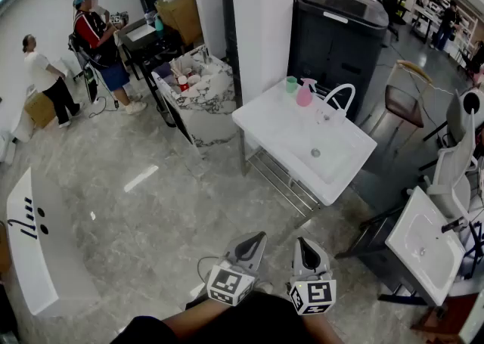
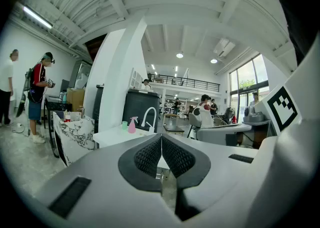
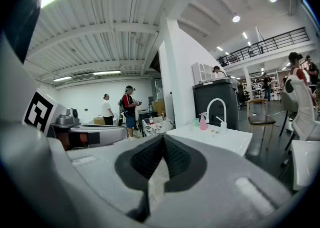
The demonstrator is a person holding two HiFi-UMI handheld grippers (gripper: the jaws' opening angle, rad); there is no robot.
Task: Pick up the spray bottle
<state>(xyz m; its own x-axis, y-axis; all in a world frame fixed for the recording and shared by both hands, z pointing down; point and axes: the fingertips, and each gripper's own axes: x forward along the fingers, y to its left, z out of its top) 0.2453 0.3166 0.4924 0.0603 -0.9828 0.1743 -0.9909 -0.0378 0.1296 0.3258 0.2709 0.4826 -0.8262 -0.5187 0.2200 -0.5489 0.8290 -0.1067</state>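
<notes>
A pink spray bottle (image 1: pixel 305 93) stands upright at the far corner of a white sink unit (image 1: pixel 280 134), beside a small green cup (image 1: pixel 291 84) and a white arched faucet (image 1: pixel 339 97). The bottle also shows small and far off in the left gripper view (image 2: pixel 132 125) and the right gripper view (image 3: pixel 203 121). My left gripper (image 1: pixel 254 242) and right gripper (image 1: pixel 305 246) hang side by side low in the head view, well short of the sink. Both are shut, pads together with nothing between them.
A marble-patterned counter (image 1: pixel 198 112) with small items stands left of the sink unit, a white pillar (image 1: pixel 261 17) and a black cabinet (image 1: pixel 339 32) behind it. Another white basin (image 1: pixel 427 248) sits at the right, a white bench (image 1: pixel 38 240) at the left. Two people stand far left.
</notes>
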